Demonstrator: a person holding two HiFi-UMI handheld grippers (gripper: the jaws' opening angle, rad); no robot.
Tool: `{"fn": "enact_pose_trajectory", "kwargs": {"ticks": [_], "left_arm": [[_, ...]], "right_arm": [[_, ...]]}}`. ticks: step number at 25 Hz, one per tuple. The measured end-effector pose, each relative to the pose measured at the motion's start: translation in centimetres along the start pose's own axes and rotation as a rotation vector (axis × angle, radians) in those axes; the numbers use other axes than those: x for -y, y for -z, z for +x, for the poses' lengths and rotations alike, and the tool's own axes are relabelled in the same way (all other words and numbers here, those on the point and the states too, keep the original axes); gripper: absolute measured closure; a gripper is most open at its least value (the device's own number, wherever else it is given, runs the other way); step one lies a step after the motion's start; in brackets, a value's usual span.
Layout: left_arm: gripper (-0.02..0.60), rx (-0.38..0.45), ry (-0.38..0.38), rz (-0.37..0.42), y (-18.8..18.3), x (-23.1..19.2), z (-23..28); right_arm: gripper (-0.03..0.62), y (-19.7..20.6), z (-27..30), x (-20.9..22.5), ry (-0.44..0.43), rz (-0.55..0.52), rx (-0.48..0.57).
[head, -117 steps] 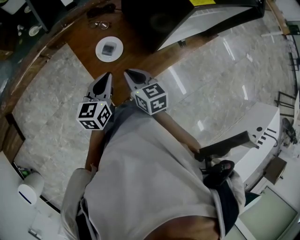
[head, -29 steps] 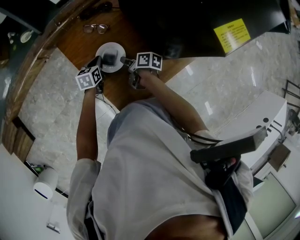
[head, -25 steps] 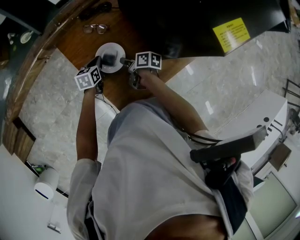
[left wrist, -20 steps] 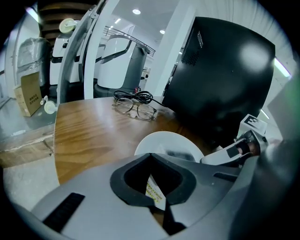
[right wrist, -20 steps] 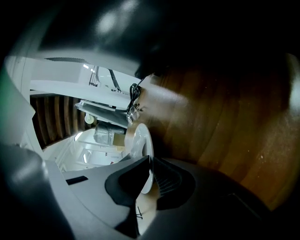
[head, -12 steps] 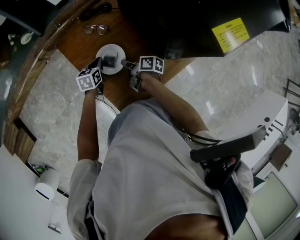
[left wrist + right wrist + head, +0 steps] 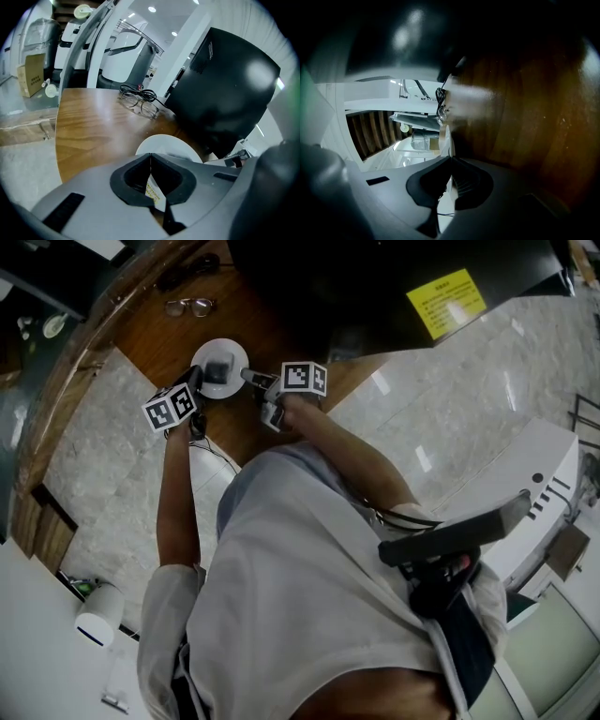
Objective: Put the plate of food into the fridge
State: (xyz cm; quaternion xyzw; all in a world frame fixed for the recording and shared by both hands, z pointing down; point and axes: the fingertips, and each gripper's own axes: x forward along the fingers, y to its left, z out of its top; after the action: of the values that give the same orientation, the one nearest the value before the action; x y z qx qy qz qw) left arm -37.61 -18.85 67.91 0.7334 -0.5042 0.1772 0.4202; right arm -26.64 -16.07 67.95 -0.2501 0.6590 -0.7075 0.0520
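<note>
Now one plate (image 7: 232, 352), one spectacles (image 7: 190, 307); left gripper (image 7: 150, 154) fingers clamp rim, right gripper (image 7: 450, 158) fingers just closed on rim.

indoor premises of a commercial or laboratory type, not a household. findings: wide polished stone-pattern floor (image 7: 450, 399); a long curved wooden table (image 7: 150, 338) bearing a pair of glasses (image 7: 190, 307); a black appliance cabinet (image 7: 229, 89) carrying a yellow notice label (image 7: 446, 298); large white machine housings (image 7: 129, 63) standing in an open hall; recessed ceiling lights (image 7: 151, 9); a cardboard box (image 7: 29, 78) by a glazed partition; further white equipment (image 7: 534, 484) on the floor.
</note>
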Motion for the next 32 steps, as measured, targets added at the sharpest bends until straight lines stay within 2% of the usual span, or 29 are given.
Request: {"fn": "enact_pose_trajectory", "kwargs": {"ticks": [10,16,22,27,32], "left_arm": [[0.561,0.037,0.025,0.035,1.5,1.2,-1.6],[0.561,0.123,0.006,-0.034,0.9,-0.6,-3.6],[0.561,0.123,0.003,-0.050,2.4,-1.2,-4.7],[0.561,0.140,0.066,-0.003,4.2,2.6,-8.7],[0.561,0.136,0.124,0.153,5.4,6.8,-10.7]], "right_arm": [[0.571,0.8,-1.4,-0.5,-0.032,-0.034,-0.014],[0.571,0.6,-1.7,-1.4,-0.049,-0.047,-0.014],[0.571,0.6,-2.8,-2.0,-0.068,-0.047,0.001],[0.571,3.4,-7.0,-4.8,-0.101,-0.052,0.028],[0.571,5.2,-10.8,-6.3,-0.132,-0.054,0.047]]}}
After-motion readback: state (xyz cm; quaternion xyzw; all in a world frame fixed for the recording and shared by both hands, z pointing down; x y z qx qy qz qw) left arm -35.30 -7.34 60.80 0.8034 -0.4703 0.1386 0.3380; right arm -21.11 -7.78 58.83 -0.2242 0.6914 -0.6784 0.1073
